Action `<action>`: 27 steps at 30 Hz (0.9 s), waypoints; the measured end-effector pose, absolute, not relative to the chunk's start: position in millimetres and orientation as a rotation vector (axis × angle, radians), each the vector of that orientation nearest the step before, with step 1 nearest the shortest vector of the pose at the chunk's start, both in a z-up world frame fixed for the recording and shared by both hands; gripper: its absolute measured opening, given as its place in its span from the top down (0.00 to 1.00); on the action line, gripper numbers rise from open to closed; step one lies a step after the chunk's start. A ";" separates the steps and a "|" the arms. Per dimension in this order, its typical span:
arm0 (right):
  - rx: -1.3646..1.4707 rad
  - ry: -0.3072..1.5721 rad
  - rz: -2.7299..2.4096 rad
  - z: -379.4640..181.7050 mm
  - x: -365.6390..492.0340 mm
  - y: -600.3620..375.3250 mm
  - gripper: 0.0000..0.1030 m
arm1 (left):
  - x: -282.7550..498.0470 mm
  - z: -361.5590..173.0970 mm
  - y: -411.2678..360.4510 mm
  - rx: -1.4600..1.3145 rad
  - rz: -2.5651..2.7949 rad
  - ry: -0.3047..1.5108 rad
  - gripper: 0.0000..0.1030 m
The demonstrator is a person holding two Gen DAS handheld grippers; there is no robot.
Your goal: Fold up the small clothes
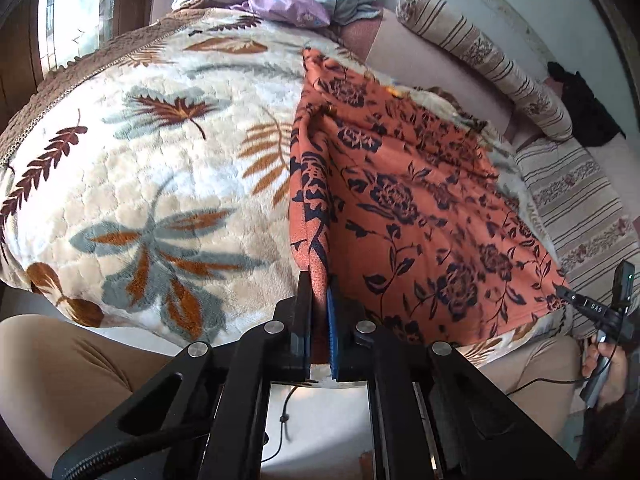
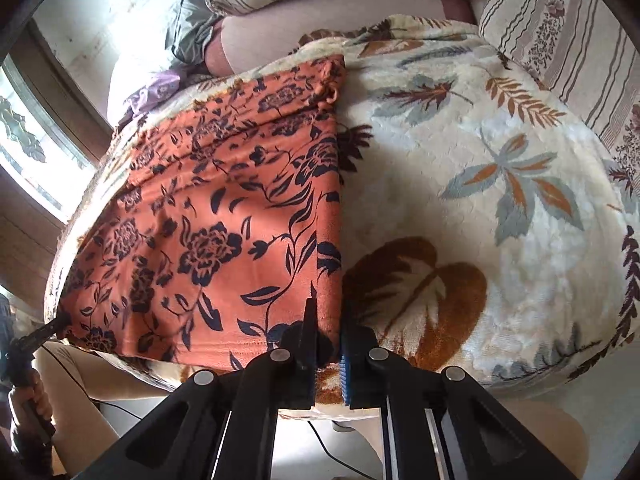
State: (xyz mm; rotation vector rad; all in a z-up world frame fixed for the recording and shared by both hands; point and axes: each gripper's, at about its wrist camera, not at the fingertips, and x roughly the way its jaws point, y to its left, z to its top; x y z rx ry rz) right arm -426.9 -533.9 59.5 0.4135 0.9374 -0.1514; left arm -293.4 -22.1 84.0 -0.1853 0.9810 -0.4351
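Window [image 1: 76,12] daylight, soft shadows, fisheye-warped edges.

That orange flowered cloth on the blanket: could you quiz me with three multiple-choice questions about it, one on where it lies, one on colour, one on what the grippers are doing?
1. The orange cloth lies on:
A. a leaf-patterned blanket
B. a bare floor
C. a wooden chair

2. Its flower print is:
A. white
B. dark navy
C. green

3. The left gripper and right gripper are:
A. both open, clear of the cloth
B. one open, one shut
C. both shut on the cloth's near corners

Answers: 1 A, blanket shows around it; 2 B, dark blooms on orange; 3 C, fabric pinched between each pair of fingers.
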 end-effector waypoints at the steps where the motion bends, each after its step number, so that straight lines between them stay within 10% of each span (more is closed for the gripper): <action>1: 0.417 0.913 -0.150 69.3 -431.9 -535.8 0.93 | -293.2 92.0 -17.2 -0.198 -0.436 0.967 0.95; 13: 0.419 1.048 -0.193 29.1 -422.9 -545.2 0.93 | -288.0 33.9 -18.2 -0.132 -0.372 1.097 0.95; 27: 0.447 0.873 -0.114 102.2 -406.7 -551.1 0.93 | -249.8 115.6 -19.1 -0.280 -0.455 0.942 0.95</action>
